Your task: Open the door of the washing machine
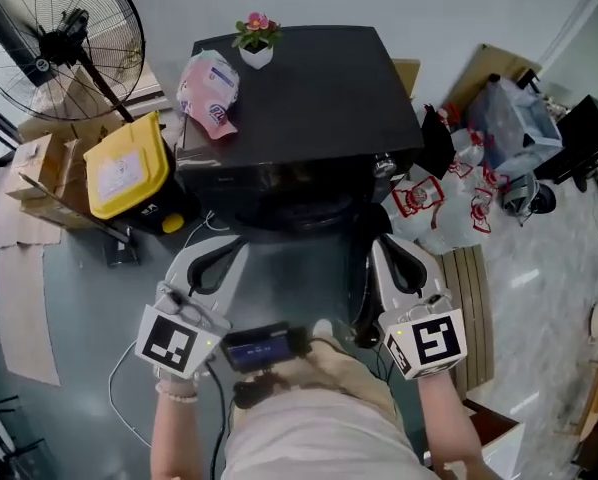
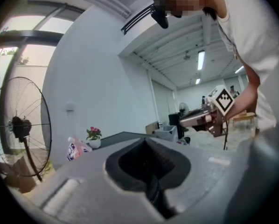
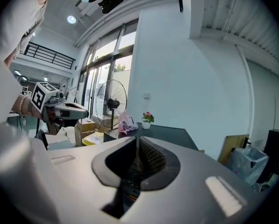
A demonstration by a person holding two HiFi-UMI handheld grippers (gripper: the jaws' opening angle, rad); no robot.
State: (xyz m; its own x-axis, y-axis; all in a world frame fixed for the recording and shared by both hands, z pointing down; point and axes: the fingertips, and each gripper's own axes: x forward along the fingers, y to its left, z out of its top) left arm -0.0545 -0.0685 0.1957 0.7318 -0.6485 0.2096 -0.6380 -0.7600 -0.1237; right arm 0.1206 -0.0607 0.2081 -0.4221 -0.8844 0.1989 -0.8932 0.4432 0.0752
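left claw (image 1: pixel 240 247), right claw (image 1: pixel 376 241) shut; washer (image 1: pixel 309 98) foreshortened

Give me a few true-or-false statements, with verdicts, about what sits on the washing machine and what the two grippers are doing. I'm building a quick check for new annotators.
1. A potted flower stands on top of the washing machine. True.
2. The pink bag lies on the floor under the fan. False: it lies on the machine's top, beside the potted flower.
3. The left gripper has its jaws together with nothing between them. True.
4. The right gripper is clamped on the yellow container. False: its jaws are together and empty, and the container sits apart, left of the machine in the head view.
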